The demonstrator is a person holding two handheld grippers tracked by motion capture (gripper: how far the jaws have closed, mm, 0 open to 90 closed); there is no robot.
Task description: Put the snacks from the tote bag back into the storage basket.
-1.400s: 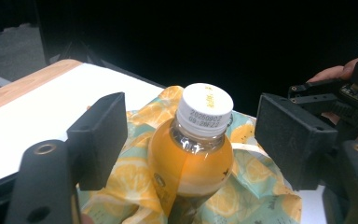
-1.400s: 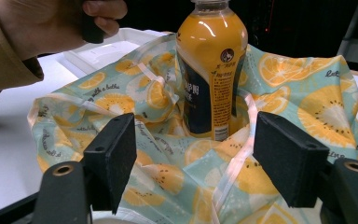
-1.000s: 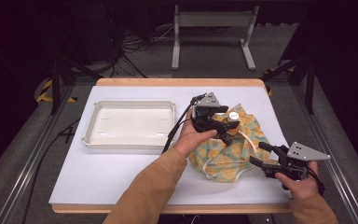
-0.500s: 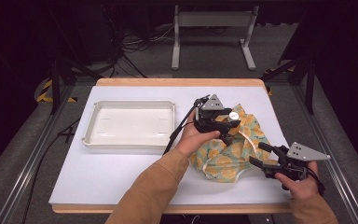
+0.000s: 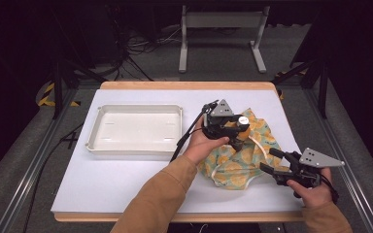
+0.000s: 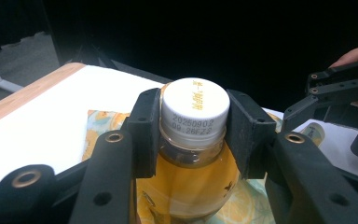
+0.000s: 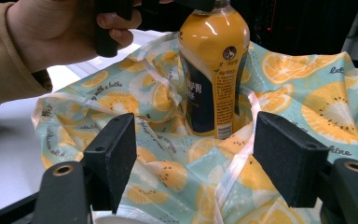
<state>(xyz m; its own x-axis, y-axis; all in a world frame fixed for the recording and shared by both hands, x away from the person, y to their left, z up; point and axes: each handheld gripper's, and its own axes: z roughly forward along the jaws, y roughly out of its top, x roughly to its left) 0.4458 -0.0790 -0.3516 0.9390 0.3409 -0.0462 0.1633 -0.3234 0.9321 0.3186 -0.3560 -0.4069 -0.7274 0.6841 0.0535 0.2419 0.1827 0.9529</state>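
Left gripper (image 6: 193, 135): jaws, just closing, clamping the juice bottle's (image 7: 213, 70) white cap (image 6: 195, 108) | bottle standing upright in fruit-print bag (image 7: 307, 102) | right gripper (image 7: 196, 158): jaws standing apart near bag, gripping nothing.

Orange drink, citrus-print cloth, black tools on white

A clear plastic bottle of orange-yellow drink (image 7: 213, 65) wears a white screw cap (image 6: 195, 108) and a dark navy label with gold print; the soft cloth bag (image 7: 307, 93) under it is pale mint, printed with orange slices and trimmed in cream ribbon. Both jaw tools are matte black. The shallow rectangular tray (image 5: 135, 130) is off-white, the sleeve (image 5: 158, 201) mustard-tan.
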